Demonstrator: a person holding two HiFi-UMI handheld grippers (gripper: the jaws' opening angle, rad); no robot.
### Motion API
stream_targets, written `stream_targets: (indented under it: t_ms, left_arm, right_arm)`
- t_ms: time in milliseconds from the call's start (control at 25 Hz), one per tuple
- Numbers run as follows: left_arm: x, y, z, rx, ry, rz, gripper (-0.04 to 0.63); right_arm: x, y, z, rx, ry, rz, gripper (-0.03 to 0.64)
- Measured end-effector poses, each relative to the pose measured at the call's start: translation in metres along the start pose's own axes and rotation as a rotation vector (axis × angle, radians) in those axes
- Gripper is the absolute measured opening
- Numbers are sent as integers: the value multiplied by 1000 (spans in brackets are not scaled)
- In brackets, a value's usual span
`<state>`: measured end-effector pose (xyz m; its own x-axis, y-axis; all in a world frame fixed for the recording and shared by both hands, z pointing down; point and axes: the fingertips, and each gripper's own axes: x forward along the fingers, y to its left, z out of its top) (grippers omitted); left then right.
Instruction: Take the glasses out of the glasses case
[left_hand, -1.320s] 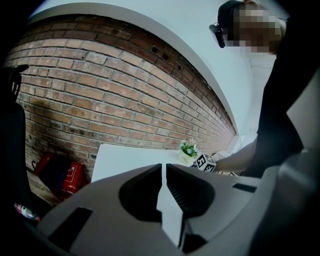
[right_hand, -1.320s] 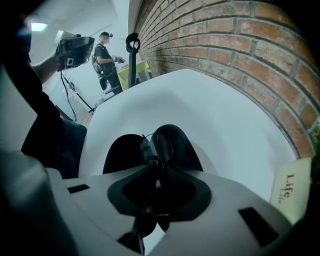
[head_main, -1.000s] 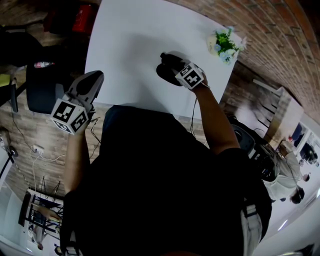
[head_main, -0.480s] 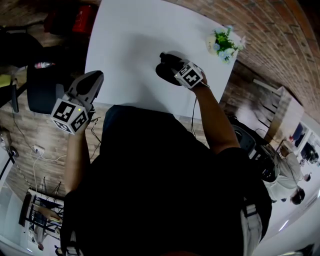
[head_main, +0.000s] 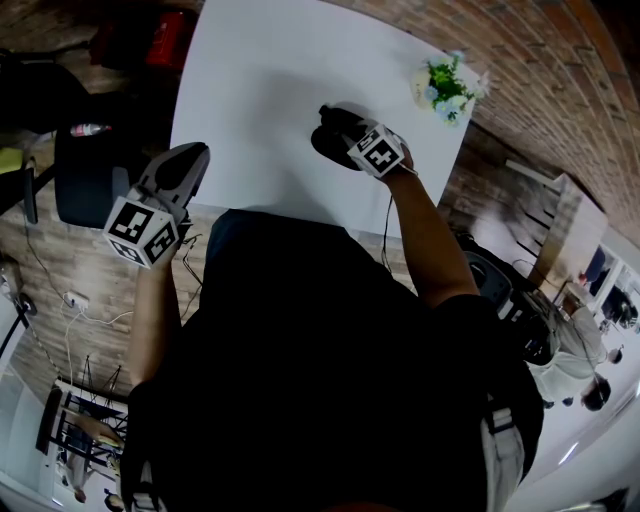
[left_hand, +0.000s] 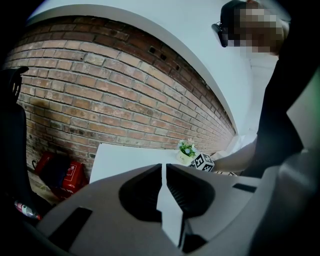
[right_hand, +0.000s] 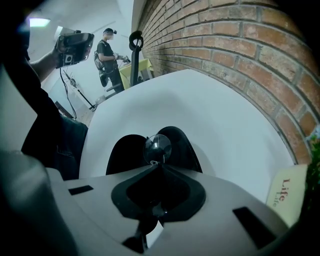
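Closing just now, my right gripper (right_hand: 159, 162) nips the glasses (right_hand: 157, 148) by the rim; they look light and fragile. Left gripper (left_hand: 163, 170) clenched, empty.

Item one: the white table (head_main: 260, 80) is presenting a plain rectangular top and is carrying two objects. A black glasses case (head_main: 325, 148) is lying open on the surface, right of centre and toward the person's edge, with both dark halves spreading side by side. A small cream plant pot (head_main: 447, 88) with green leaves and pale flowers is standing at the far right corner, well apart from the case.
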<state>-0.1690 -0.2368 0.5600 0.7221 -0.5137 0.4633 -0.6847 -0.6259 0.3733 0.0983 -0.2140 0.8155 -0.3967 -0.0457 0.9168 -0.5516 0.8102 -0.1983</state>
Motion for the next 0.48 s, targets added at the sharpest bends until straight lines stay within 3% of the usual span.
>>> stream_targets:
  t_ms: [480]
  left_arm:
    - [-10,-8,3,19,-15,2,34]
  right_arm:
    - [-11,0,-1,-1,-20,-37,25]
